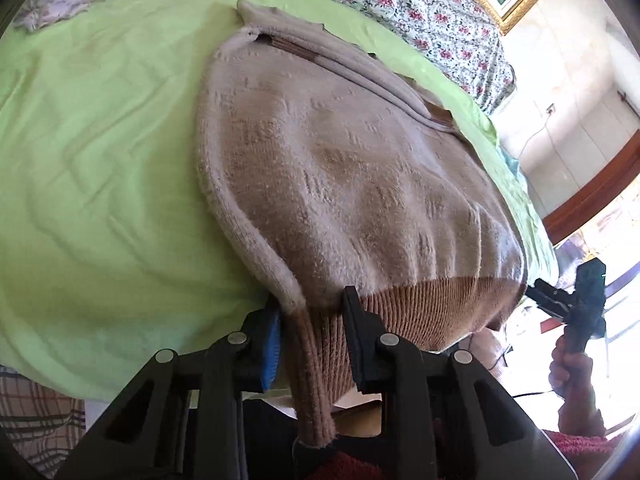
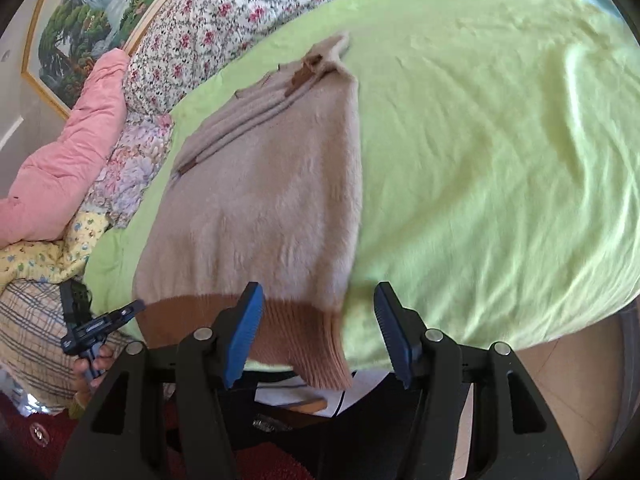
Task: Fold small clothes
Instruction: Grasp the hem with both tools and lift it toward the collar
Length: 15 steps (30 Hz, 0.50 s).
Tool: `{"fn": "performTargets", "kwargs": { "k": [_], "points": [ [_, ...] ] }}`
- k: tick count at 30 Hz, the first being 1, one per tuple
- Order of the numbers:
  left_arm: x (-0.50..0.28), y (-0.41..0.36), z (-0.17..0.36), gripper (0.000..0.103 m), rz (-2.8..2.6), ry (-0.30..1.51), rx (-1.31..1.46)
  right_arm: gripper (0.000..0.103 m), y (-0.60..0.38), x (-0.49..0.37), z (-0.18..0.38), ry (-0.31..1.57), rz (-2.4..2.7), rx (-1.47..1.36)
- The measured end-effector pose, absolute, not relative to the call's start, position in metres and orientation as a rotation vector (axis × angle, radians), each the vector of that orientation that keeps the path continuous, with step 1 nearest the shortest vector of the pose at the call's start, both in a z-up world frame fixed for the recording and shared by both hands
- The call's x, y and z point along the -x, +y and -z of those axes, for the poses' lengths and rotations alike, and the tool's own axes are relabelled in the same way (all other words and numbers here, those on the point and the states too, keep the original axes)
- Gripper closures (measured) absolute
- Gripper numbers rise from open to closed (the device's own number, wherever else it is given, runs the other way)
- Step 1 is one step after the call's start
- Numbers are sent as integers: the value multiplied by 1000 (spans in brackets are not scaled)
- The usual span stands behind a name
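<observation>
Left wrist view: the left gripper [image 1: 310, 334] is seen with its jaws clenched on the brown ribbed hem corner of one beige sweater [image 1: 340, 168], the hem bunched between the pads and hanging over the bed's near edge. One garment only is counted; it lies flat on a green sheet [image 1: 100, 160] spread over the bed, its folded sleeves laid across the far part of its body. In the right wrist view, the right gripper [image 2: 320, 332] is held with jaws released, nothing pressed between them; the sweater's other hem corner [image 2: 320, 356] is seen between and below the pads. Two grippers are counted, each held by a hand [image 1: 568, 368]. Around the sheet, a floral bedcover [image 2: 224, 12], one pink quilt [image 2: 68, 152] and one framed painting [image 2: 80, 20] are seen.
</observation>
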<state>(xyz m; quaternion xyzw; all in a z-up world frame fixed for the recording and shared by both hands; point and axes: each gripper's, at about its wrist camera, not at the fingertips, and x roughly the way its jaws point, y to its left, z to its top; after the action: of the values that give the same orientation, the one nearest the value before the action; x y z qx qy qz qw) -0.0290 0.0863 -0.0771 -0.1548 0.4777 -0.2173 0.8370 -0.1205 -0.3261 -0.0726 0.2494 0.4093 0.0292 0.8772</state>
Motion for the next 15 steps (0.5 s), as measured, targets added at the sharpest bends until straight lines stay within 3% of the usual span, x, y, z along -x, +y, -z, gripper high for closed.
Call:
{"fn": "performTargets", "kwargs": {
  "k": [8,10,11,12,14,15],
  "points": [
    [24,100,88,73,524,1036,393,44,-309,111,105,844,-265,-517],
    [24,101,90,76,537,1028,401,44,-311,113,108,821,-294,-536],
    [25,100,90,83,542,1020,400,48,-314,115,109,811,-305,-557],
    [25,100,91,90,543,1015,393,52,-317,115,112,814,-306,-573],
    [29,101,89,95,551,1004,383,96,-320,114,114,832,-281,-582],
    [33,102,87,96,554,992,375,96,-322,118,113,823,-285,-597]
  ]
}}
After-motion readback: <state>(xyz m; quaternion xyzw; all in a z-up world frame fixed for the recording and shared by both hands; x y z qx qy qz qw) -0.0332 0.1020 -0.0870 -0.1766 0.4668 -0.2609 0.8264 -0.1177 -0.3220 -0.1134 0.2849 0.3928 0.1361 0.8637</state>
